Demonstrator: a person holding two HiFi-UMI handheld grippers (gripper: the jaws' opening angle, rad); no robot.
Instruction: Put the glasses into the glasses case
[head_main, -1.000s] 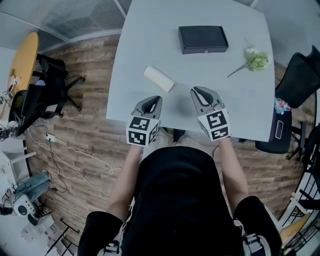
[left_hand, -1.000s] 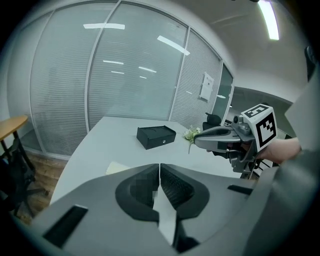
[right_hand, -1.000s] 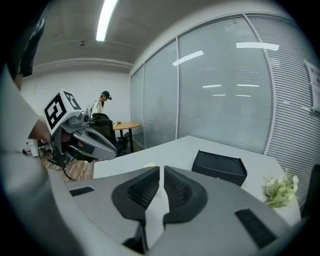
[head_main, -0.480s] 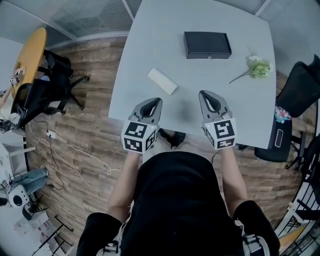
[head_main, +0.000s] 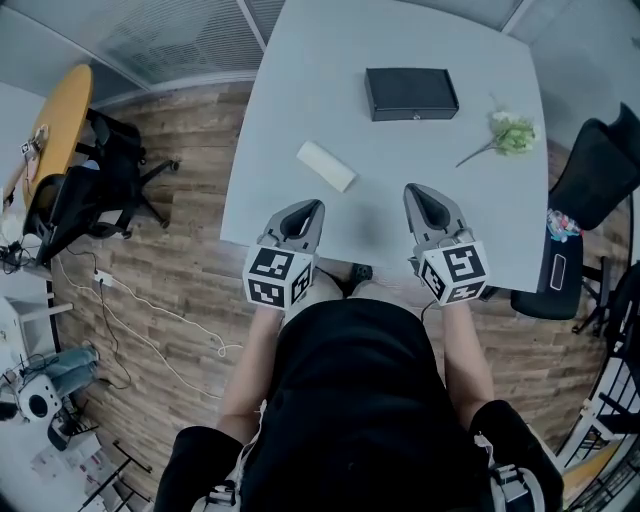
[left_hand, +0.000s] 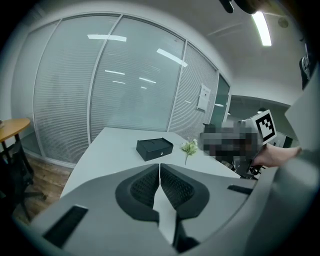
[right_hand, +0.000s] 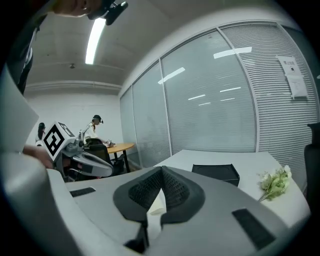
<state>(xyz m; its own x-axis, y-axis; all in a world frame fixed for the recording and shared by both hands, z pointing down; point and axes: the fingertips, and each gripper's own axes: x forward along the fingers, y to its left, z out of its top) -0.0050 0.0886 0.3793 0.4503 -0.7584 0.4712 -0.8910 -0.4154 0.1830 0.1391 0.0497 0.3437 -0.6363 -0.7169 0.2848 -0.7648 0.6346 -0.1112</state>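
Head view: left gripper and right gripper have risen slightly since before, both closed, holding nothing. Case lies on table at 12 o'clock, long axis from 9 to 3.

An office: glass partition walls (blinds behind), swivel chairs, a grey meeting table.

glasses case | black, rectangular, seemingly closed | lying flat | far half of grey table
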